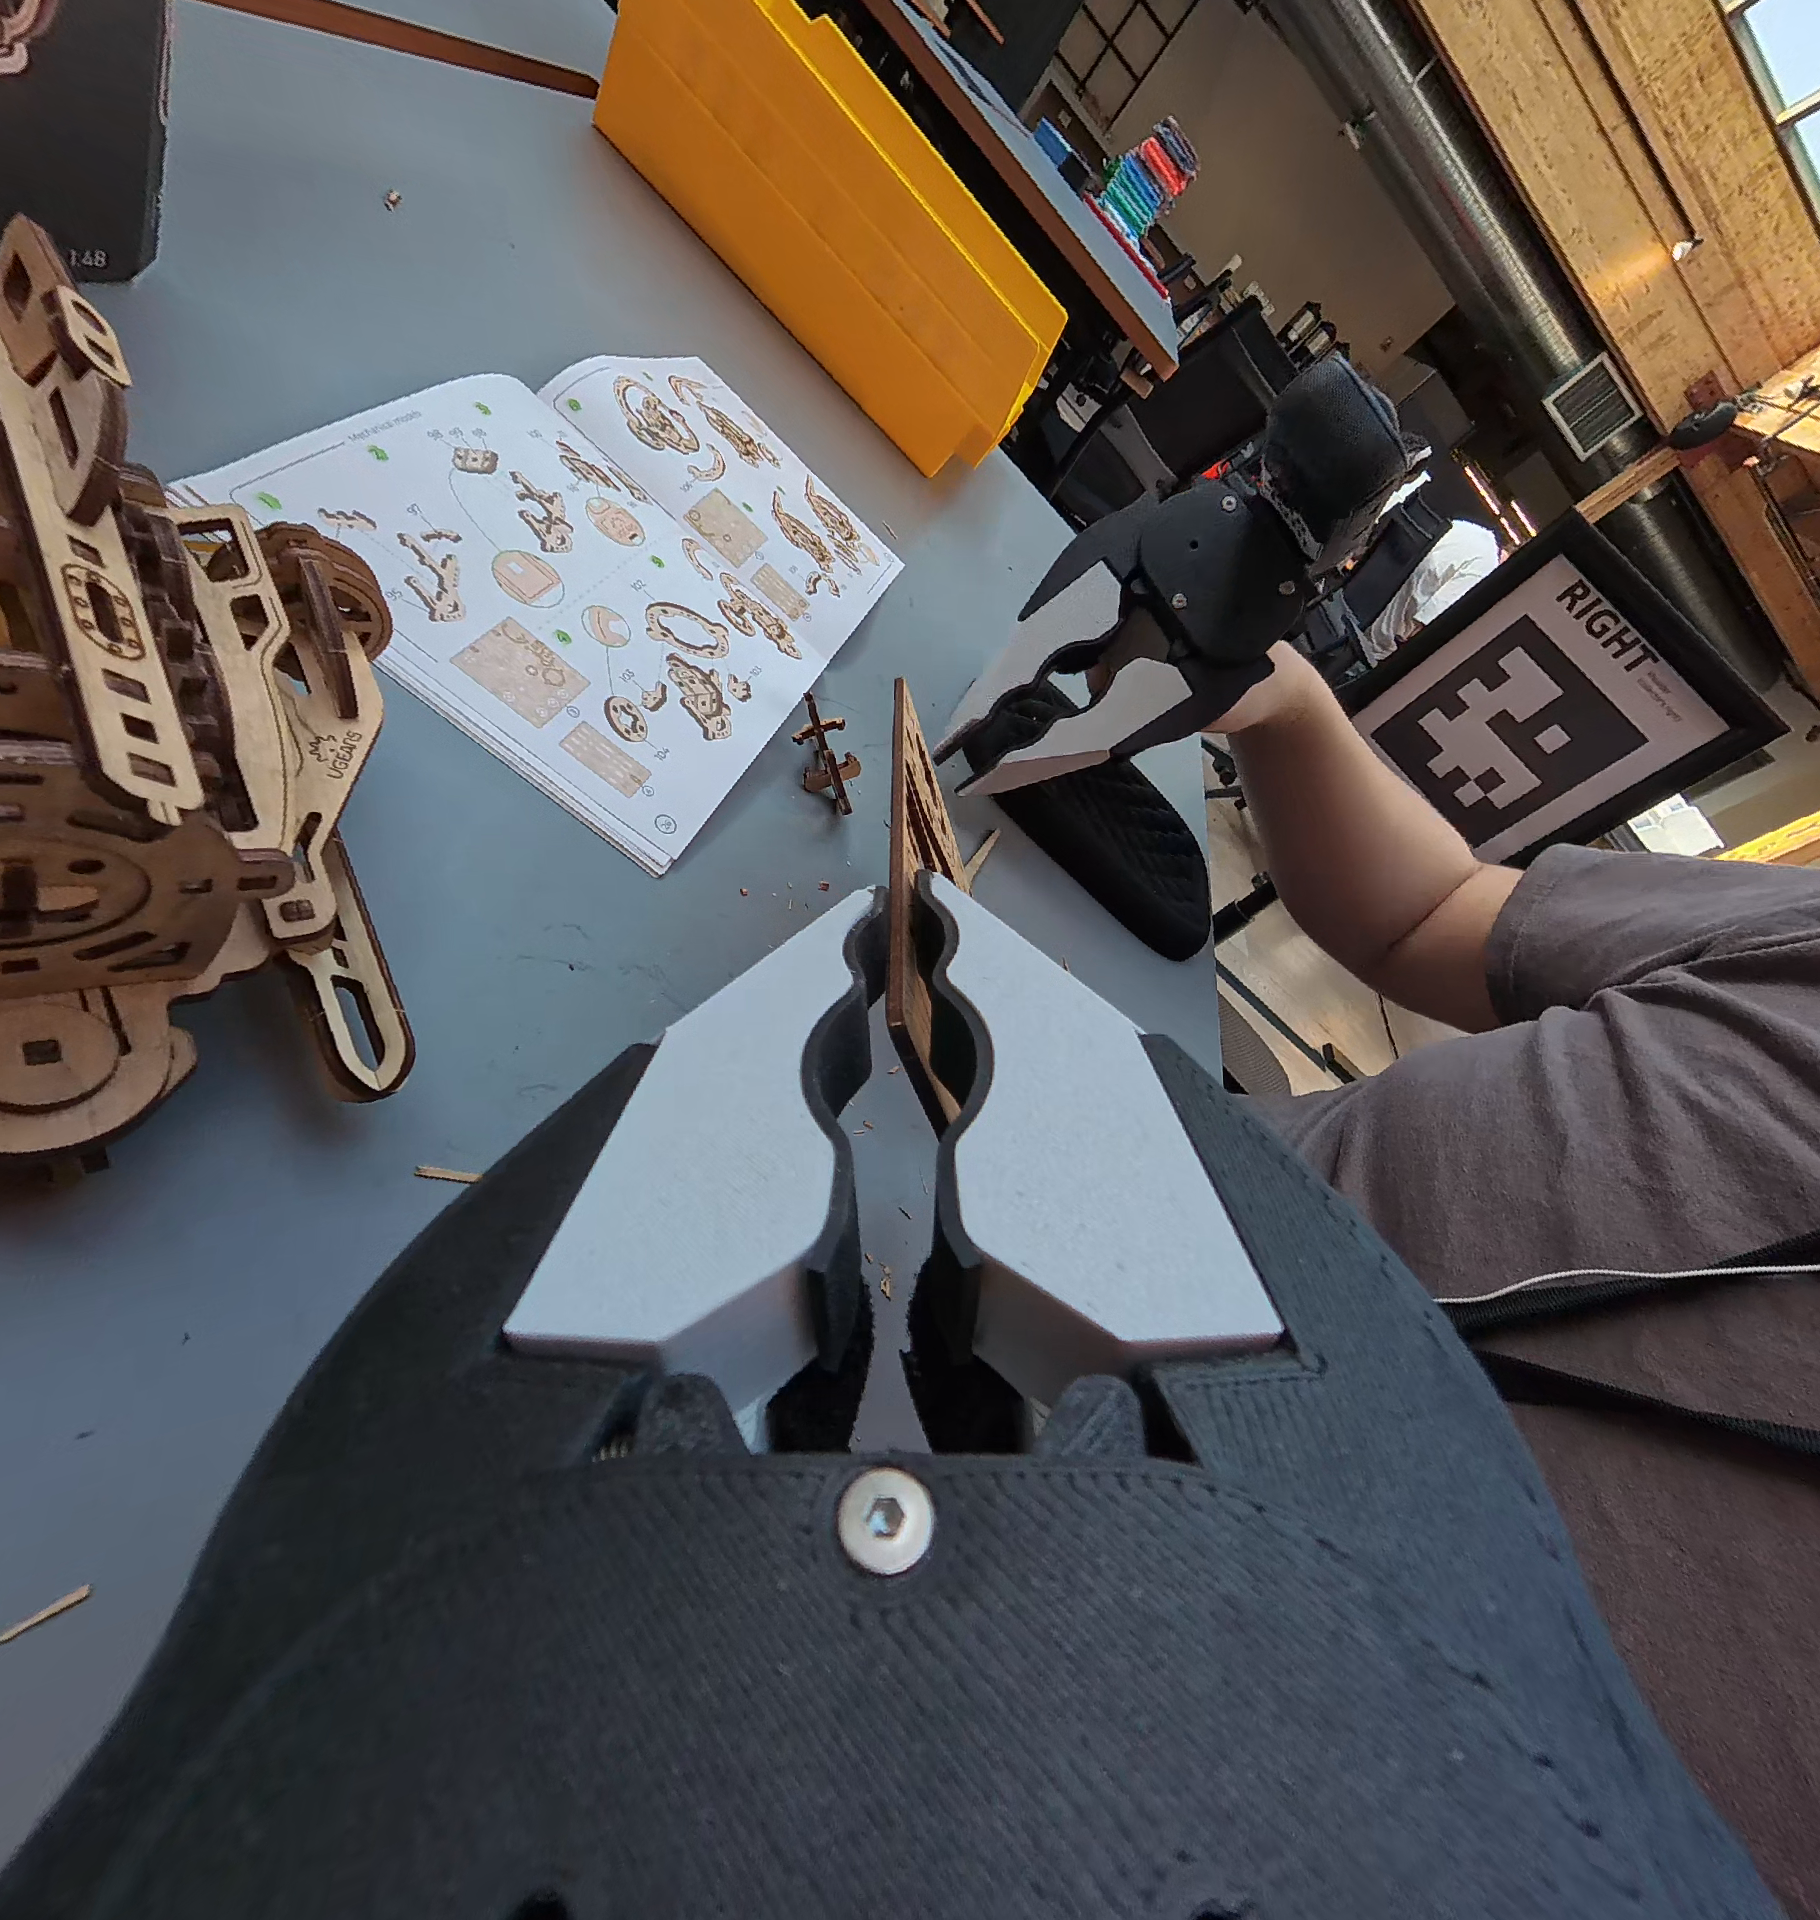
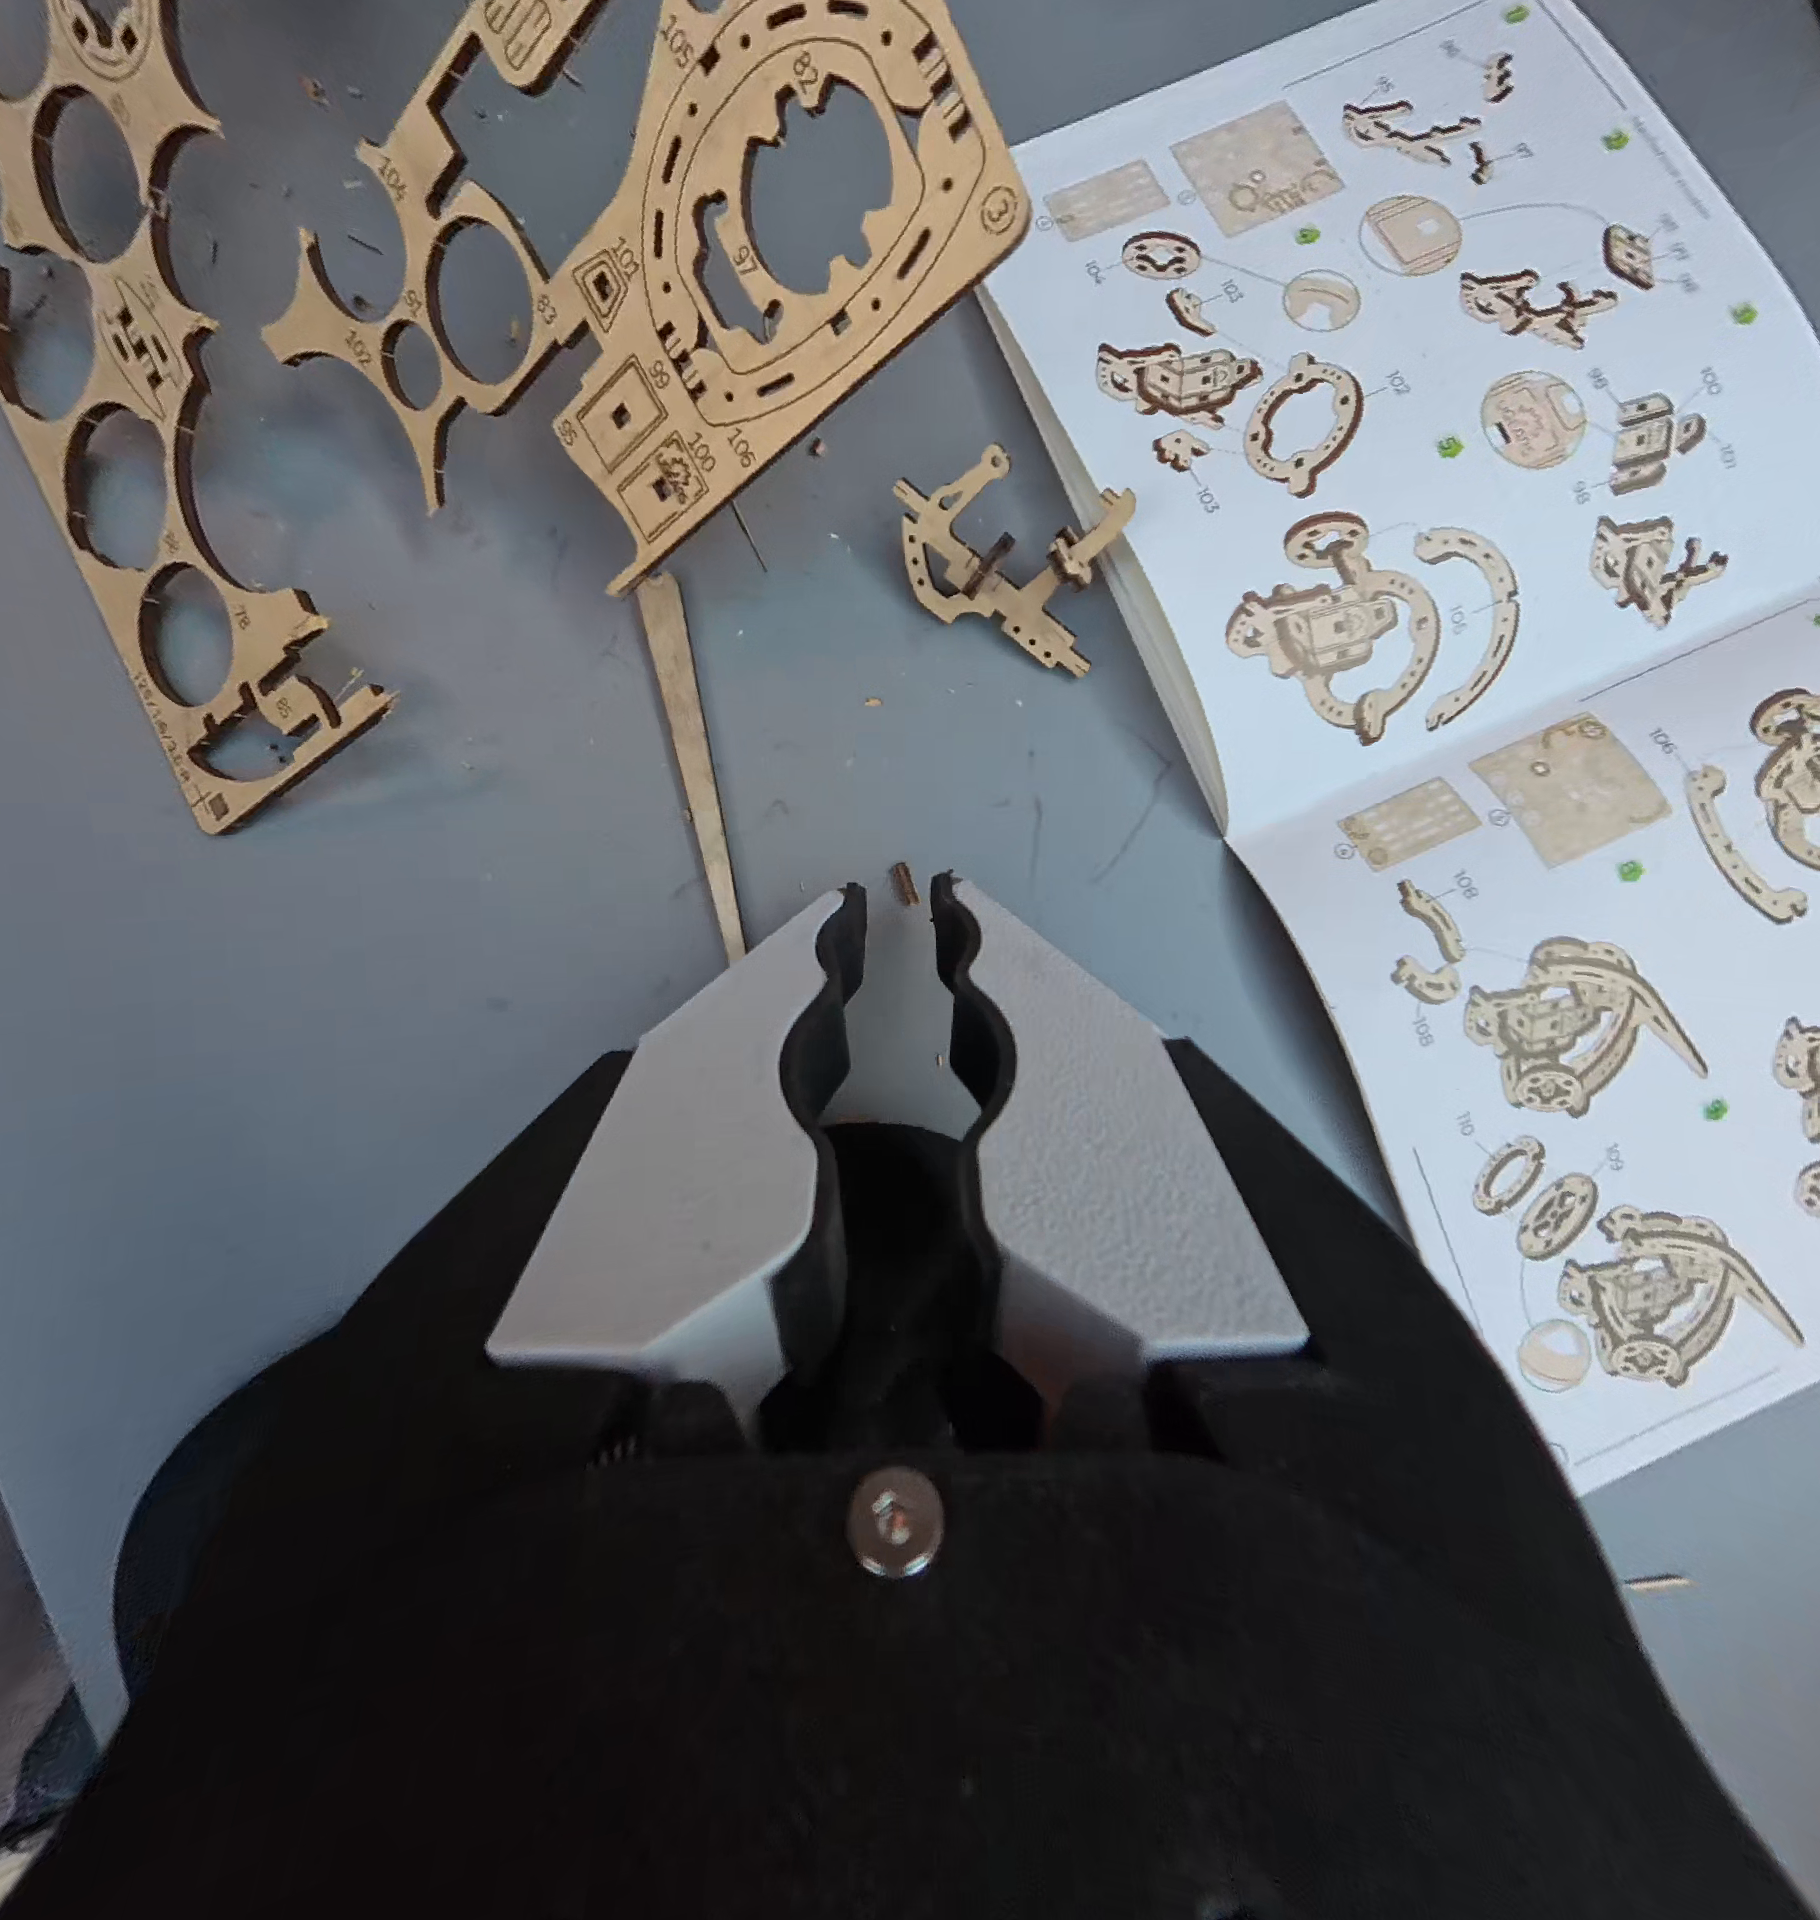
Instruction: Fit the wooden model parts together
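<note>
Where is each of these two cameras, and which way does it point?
Left wrist view: on the left gripper, looking across the table; it grips a wooden sheet; right gripper and the person's arm show.
Right wrist view: on the right gripper, looking down, jaws open.
Shared: booklet, small wooden assembly.

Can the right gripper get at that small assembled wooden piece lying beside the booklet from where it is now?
Probably yes. The right gripper is open and empty, and the small assembled piece lies in the open on the table ahead, with only a tiny wood scrap between.
</note>
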A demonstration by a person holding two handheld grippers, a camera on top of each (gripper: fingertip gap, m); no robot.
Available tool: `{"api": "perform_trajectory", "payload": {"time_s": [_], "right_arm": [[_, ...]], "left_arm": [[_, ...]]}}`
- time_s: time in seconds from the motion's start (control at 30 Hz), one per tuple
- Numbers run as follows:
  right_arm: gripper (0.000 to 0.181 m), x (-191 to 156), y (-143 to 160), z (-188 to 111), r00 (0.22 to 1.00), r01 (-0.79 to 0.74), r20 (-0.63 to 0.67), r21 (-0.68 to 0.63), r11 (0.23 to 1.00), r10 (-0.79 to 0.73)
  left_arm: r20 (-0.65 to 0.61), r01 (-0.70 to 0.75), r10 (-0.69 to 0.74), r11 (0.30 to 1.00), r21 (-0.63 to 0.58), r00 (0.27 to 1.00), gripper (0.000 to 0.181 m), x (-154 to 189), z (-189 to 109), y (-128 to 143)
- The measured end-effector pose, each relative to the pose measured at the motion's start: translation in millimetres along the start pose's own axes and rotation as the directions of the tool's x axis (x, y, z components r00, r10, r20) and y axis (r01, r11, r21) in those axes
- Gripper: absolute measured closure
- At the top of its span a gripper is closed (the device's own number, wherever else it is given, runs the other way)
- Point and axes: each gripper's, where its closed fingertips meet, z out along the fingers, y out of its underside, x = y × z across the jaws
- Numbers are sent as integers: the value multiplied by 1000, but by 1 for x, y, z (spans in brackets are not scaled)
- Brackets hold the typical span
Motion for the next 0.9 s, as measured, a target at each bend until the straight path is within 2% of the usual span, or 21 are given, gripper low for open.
{"api": "perform_trajectory", "payload": {"time_s": [0.03,0.1,0.27,0.43,0.73,0.9], "right_arm": [[169,2,2,1,1000,25,-1,-23,999,-25],[165,4,7,5,999,47,9,-62,997,-46],[159,-1,9,7,992,85,98,-75,994,-77],[159,-1,8,8,982,152,128,-88,984,-140],[178,-2,6,10,963,224,177,-114,968,-202],[180,0,5,11,966,207,180,-101,973,-186]], "left_arm": [[0,-1,1,1000,0,1000,180,0,0,0],[0,-4,4,1000,-1,1000,180,0,0,0],[-3,-1,1,1000,-3,1000,180,-1,0,1],[-10,-2,2,1000,-10,1000,180,0,2,2],[-16,-5,5,1000,-17,1000,180,1,3,4],[-15,-6,6,1000,-16,1000,180,1,3,4]]}}
